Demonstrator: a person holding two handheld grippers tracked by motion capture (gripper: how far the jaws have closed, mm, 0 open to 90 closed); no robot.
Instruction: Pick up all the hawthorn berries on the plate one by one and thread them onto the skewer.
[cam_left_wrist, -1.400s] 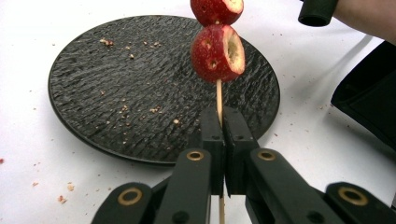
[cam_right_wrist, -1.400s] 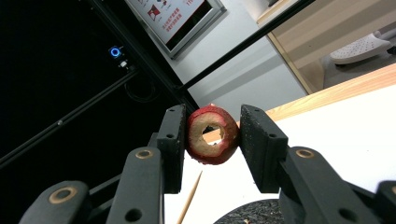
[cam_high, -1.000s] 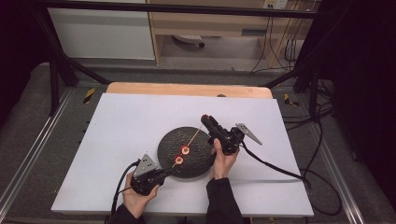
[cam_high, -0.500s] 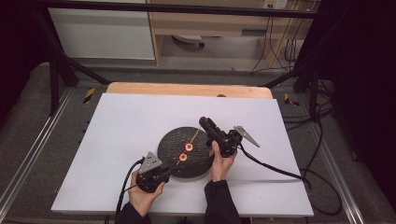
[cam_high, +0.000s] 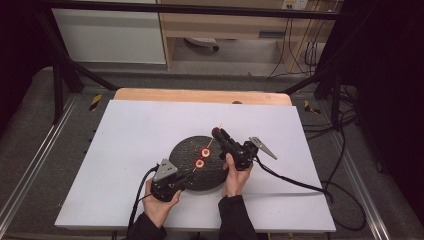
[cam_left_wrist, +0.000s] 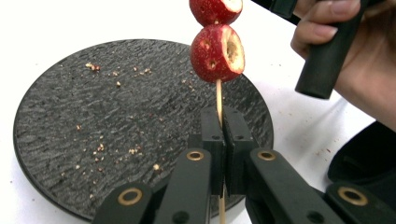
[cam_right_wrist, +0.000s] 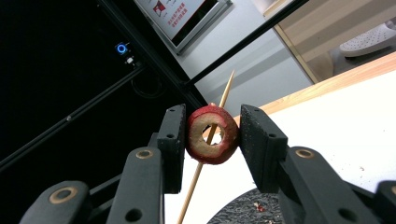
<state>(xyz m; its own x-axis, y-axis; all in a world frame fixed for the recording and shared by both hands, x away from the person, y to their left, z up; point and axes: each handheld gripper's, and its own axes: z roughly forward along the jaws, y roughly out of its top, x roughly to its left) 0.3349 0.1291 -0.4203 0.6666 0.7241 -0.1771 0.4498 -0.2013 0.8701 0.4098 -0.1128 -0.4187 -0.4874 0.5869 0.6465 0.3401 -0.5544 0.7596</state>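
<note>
My left gripper (cam_left_wrist: 219, 135) is clamped on the lower end of a thin wooden skewer (cam_left_wrist: 218, 95) over the black plate (cam_left_wrist: 93, 121). The skewer runs up and away toward my right gripper (cam_right_wrist: 212, 135), which squeezes a cored red hawthorn ring (cam_right_wrist: 211, 134) threaded near its pointed tip. Two more hawthorns (cam_left_wrist: 216, 52) sit lower on the stick, between my grippers.

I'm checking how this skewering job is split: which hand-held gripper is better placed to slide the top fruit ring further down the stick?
The right hand-held gripper. Its jaws already clamp the fruit ring with the stick through its core, while the left hand-held gripper is shut on the stick's lower end, steadying it.
</note>
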